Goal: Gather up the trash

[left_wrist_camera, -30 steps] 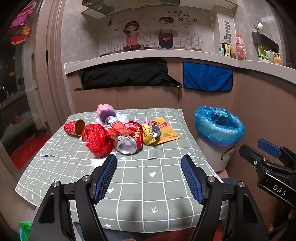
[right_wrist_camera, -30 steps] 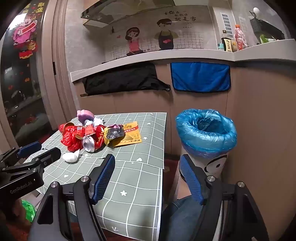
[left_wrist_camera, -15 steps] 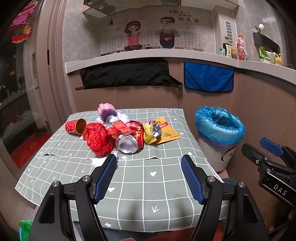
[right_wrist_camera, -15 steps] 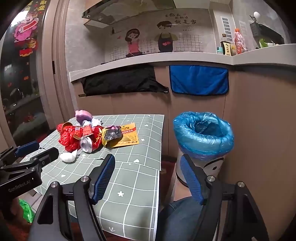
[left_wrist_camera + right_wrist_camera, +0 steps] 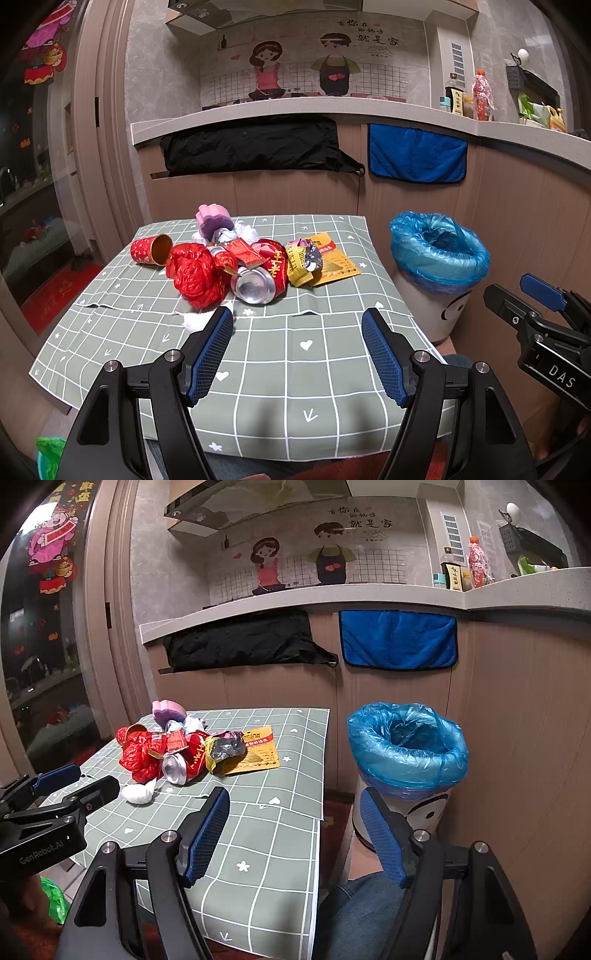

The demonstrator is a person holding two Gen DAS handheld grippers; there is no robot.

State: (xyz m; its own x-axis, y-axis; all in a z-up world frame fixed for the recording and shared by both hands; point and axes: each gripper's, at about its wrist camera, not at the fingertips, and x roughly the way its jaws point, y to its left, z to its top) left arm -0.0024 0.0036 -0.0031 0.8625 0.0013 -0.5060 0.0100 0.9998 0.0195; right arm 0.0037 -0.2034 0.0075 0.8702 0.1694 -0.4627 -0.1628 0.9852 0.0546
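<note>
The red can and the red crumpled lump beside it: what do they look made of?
The red drink can with a silver end looks like thin metal, probably aluminium: its bare end shines. The crumpled red bag looks like thin glossy plastic film, creased with bright highlights.

crushed can (image 5: 263,277): rear half buried under red wrapper (image 5: 239,254). paper cup (image 5: 151,250): base end blocked by red plastic bag (image 5: 138,755) in right wrist view. white tissue (image 5: 197,320) partly behind left gripper's finger. bin (image 5: 436,258) interior too dark to read. yellow packet (image 5: 332,260) print too small. bench (image 5: 295,387) near edge cut off by frame.
</note>
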